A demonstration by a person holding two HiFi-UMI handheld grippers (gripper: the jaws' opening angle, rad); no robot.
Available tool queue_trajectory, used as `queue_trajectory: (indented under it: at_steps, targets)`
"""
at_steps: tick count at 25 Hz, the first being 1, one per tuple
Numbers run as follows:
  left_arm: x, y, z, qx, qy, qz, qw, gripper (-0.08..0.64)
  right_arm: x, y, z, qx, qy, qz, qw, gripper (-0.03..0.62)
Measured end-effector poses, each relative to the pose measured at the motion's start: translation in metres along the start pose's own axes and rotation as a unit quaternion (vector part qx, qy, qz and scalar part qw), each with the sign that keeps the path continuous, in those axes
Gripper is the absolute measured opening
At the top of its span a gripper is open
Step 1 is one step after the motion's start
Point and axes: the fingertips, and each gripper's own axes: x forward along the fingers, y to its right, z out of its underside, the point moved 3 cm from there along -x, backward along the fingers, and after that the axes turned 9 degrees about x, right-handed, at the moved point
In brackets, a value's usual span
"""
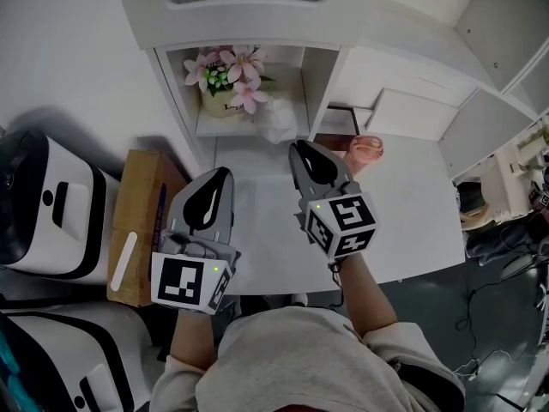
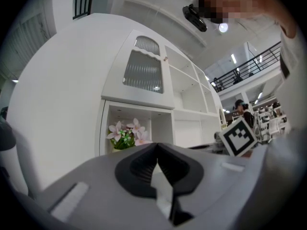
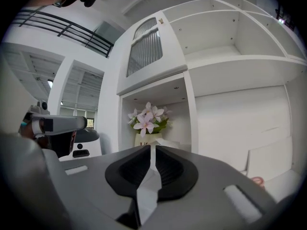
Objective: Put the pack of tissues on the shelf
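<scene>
The pack of tissues [image 1: 279, 124], white and crumpled, lies in the low shelf cubby [image 1: 250, 52] beside a pot of pink flowers [image 1: 226, 82]. In the right gripper view the pack of tissues [image 3: 165, 141] shows just past the jaw tips, right of the pot [image 3: 144, 138]. My right gripper [image 1: 297, 148] hovers over the white table [image 1: 257, 230] just in front of the cubby, its jaws together with nothing between them. My left gripper [image 1: 226, 172] is lower and to the left, also shut and holding nothing. Both grippers point at the cubby: the left gripper [image 2: 157, 147] and the right gripper [image 3: 152, 147].
A pink cup [image 1: 366, 150] stands on the table right of the right gripper. A cardboard box [image 1: 137, 221] sits left of the table, with white machines [image 1: 51, 204] beyond it. More white shelves and drawers [image 1: 412, 101] run to the right.
</scene>
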Motion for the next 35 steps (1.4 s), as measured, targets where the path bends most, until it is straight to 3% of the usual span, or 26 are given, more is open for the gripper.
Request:
queue_trajectory:
  at_steps: [2, 35]
  targets:
    - [0.000, 0.007, -0.002, -0.001, 0.001, 0.003, 1.0000, 0.002, -0.009, 0.000, -0.003, 0.001, 0.001, -0.008, 1.000, 0.002]
    - [-0.022, 0.130, -0.026, -0.008, 0.010, -0.006, 0.9999, 0.002, -0.144, 0.007, -0.011, 0.006, 0.005, -0.121, 0.993, 0.002]
